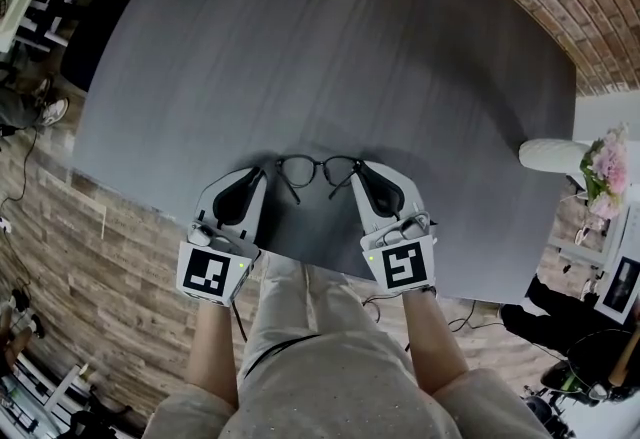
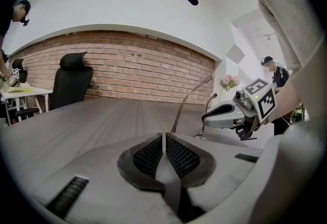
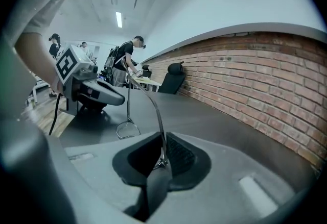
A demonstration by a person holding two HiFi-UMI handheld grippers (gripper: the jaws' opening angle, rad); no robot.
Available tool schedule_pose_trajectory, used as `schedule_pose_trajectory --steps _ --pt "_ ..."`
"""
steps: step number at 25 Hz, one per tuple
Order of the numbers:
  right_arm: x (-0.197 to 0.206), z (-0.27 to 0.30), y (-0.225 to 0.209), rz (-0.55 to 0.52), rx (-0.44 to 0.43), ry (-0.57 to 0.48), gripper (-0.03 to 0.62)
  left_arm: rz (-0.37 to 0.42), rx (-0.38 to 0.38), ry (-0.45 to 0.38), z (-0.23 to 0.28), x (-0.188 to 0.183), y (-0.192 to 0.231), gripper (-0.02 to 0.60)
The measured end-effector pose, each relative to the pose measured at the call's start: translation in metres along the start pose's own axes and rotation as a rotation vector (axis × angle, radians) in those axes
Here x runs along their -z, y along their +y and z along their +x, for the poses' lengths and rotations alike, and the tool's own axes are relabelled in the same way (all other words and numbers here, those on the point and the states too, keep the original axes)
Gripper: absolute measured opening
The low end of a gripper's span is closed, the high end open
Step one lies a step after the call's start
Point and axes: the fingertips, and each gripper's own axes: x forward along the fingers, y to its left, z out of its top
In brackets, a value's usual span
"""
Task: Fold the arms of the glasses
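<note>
Thin black-rimmed glasses (image 1: 318,170) stand near the front edge of the dark grey table (image 1: 330,47), between my two grippers, with both arms pointing back toward me. My left gripper (image 1: 260,172) is shut at the left end of the frame. From its tips (image 2: 164,136) one arm of the glasses (image 2: 190,98) rises up to the right. My right gripper (image 1: 360,170) is shut on the right arm by the hinge (image 3: 162,160), and the arm (image 3: 148,100) curves up from between the jaws. A lens rim (image 3: 127,129) rests on the table beyond.
A white vase (image 1: 548,155) with pink flowers (image 1: 606,167) stands at the table's right edge. The table's front edge (image 1: 330,272) lies right under my hands. A brick wall (image 2: 143,72) and an office chair (image 2: 71,82) are beyond the far side, and people stand around.
</note>
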Motion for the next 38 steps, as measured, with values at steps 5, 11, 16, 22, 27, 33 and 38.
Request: schedule_pose_trajectory --steps 5,11,16,22,27,33,38 --pt "-0.004 0.007 0.01 -0.084 -0.007 0.02 0.025 0.003 -0.004 0.0 -0.008 0.001 0.005 0.02" --pt "-0.006 0.013 0.02 -0.203 -0.027 0.046 0.031 -0.001 -0.017 -0.001 -0.011 0.001 0.008 0.02" --pt "-0.006 0.02 0.029 -0.297 -0.047 0.063 0.032 -0.001 -0.022 -0.004 -0.013 0.001 0.011 0.02" --pt "-0.002 0.026 0.038 -0.405 -0.067 0.076 0.038 -0.011 -0.041 -0.024 -0.014 -0.002 0.014 0.02" --pt "0.0 0.029 0.046 -0.476 -0.081 0.083 0.045 -0.013 -0.047 -0.024 -0.016 -0.002 0.017 0.02" --pt "0.003 0.032 0.052 -0.538 -0.095 0.093 0.051 -0.021 -0.047 -0.01 -0.019 0.004 0.017 0.02" --pt "0.008 0.033 0.058 -0.553 -0.11 0.097 0.063 -0.024 -0.052 -0.009 -0.021 0.007 0.016 0.02"
